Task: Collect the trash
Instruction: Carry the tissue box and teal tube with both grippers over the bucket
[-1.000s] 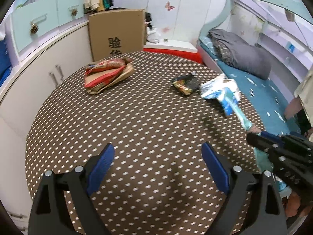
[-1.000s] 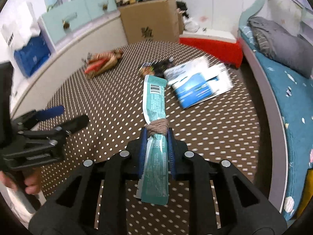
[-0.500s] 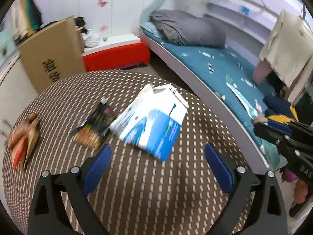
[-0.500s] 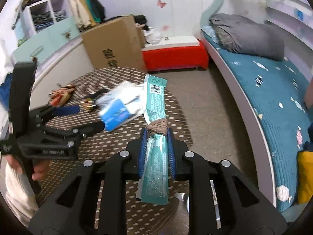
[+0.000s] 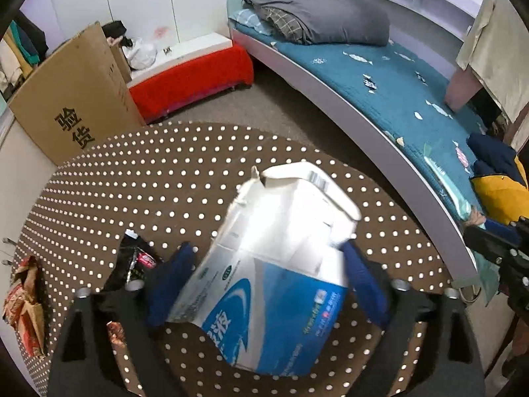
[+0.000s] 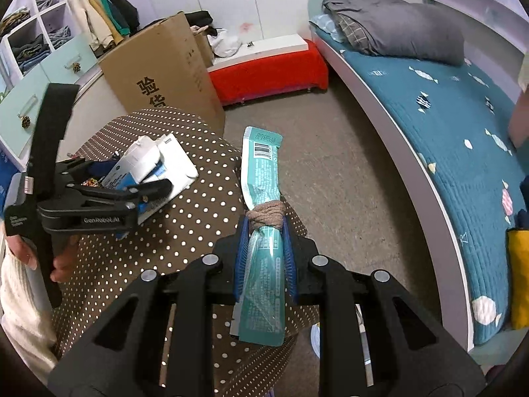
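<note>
A flattened blue and white carton (image 5: pixel 274 271) lies on the brown dotted table (image 5: pixel 165 178). My left gripper (image 5: pixel 264 274) is open with its blue pads on either side of the carton, which also shows in the right wrist view (image 6: pixel 155 165). My right gripper (image 6: pixel 263 241) is shut on a long teal wrapper (image 6: pixel 261 178) tied with a brown band and holds it over the table's right edge. A dark snack wrapper (image 5: pixel 132 264) and a red and tan wrapper (image 5: pixel 23 304) lie to the left on the table.
A cardboard box (image 5: pixel 76 99) stands behind the table. A red bench (image 5: pixel 191 79) and a bed with a teal cover (image 5: pixel 396 92) are to the right. The left gripper's body (image 6: pixel 66 198) is in the right wrist view. Brown floor (image 6: pixel 330 152) lies between table and bed.
My left gripper has moved forward to the blue and white carton, which now sits between its open fingers. My right gripper has swung right, off the table's edge, still holding the teal wrapper.
</note>
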The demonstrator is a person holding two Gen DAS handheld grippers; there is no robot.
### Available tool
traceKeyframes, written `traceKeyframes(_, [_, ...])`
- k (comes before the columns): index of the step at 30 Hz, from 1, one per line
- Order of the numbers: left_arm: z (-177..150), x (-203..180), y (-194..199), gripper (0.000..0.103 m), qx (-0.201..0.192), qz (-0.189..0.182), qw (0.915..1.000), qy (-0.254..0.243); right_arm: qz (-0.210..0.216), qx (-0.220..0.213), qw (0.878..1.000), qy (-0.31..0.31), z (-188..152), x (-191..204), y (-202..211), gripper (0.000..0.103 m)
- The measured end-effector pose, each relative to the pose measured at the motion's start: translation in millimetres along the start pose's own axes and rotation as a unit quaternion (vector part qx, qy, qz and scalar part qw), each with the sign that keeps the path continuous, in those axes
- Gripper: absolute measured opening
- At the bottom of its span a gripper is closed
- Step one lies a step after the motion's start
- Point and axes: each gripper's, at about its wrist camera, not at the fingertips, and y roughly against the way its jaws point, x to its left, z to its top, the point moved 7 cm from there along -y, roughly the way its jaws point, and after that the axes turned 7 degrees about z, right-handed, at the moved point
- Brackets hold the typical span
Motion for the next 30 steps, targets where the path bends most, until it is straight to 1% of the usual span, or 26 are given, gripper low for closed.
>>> traceKeyframes(2, [-2,-3,4,0.072,0.002,0.008,1.0000,-0.001,-0.001,-0.001,1.000,-0.002,-2,-2,3,0.020])
traceKeyframes(6, [-11,-12,12,0.066,0.005,0.027,0.9996,0.007,-0.003,-0.007,1.000,-0.006,-8,-4,14,0.020])
traceKeyframes(8, [-16,-16,17,0.065,0.010,0.018,0.9996,0.019,-0.008,-0.012,1.000,-0.004,-12,-5,23,0.020])
traceKeyframes(11, [-24,-22,26,0.064,0.006,0.021,0.9995,0.021,-0.012,-0.016,1.000,-0.006,-20,-7,35,0.020])
traceKeyframes(17, [-36,-51,46,0.064,-0.006,0.007,0.9999,0.010,-0.026,-0.020,0.999,-0.016,-38,-17,58,0.020])
traceKeyframes(23, [-41,-90,64,0.064,-0.016,-0.012,0.9998,-0.007,-0.039,-0.027,0.998,-0.030,-56,-33,82,0.020])
traceKeyframes(25, [-42,-107,70,0.064,-0.020,-0.024,0.9994,-0.017,-0.045,-0.030,0.998,-0.037,-63,-40,91,0.020])
traceKeyframes(28, [-43,-128,74,0.064,-0.026,-0.022,0.9989,-0.032,-0.051,-0.033,0.997,-0.043,-70,-48,100,0.020])
traceKeyframes(30, [-45,-144,76,0.064,-0.022,-0.034,0.9984,-0.038,-0.057,-0.036,0.997,-0.049,-76,-54,107,0.020])
